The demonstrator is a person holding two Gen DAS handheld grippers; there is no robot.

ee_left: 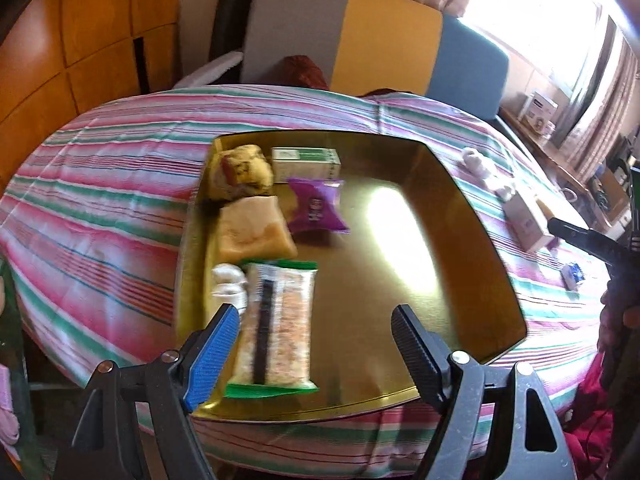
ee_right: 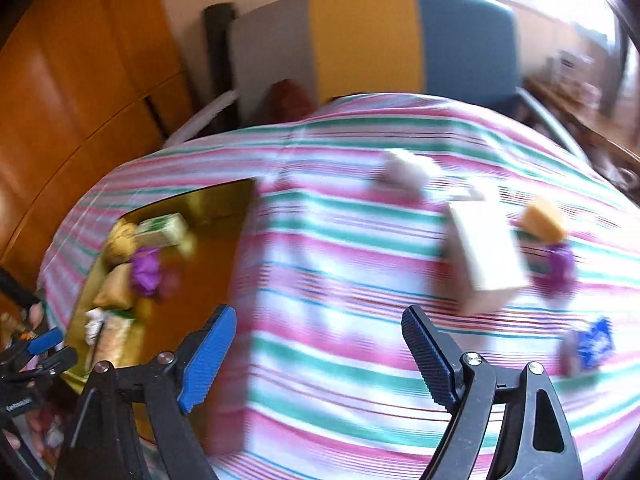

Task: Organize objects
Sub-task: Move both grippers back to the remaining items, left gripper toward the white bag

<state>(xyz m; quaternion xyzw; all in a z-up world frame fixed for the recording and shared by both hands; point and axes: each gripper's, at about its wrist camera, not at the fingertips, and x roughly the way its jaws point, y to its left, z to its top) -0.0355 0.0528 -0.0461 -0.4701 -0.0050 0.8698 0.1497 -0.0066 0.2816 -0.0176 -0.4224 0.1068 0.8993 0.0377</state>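
A gold tray [ee_left: 460,216] lies on the striped cloth and holds a green-edged snack bar [ee_left: 276,324], a tan packet [ee_left: 252,228], a purple packet [ee_left: 316,206], a green-white box [ee_left: 306,162], a bun-like snack [ee_left: 244,172] and a white wrapped item [ee_left: 228,284]. My left gripper [ee_left: 316,320] hangs open over the tray's near edge, nothing between its fingers. My right gripper [ee_right: 320,324] is open above bare cloth, right of the tray [ee_right: 192,280]. On the cloth lie a white box [ee_right: 484,256], a yellow piece [ee_right: 542,218], a purple packet [ee_right: 560,268], a blue packet [ee_right: 596,344] and a white lump [ee_right: 408,172].
A grey, yellow and blue headboard or panel [ee_left: 360,36] stands behind the bed. Wooden cupboards [ee_left: 60,48] fill the left. A cluttered desk [ee_left: 592,168] sits at the right by a bright window. The right wrist view is blurred.
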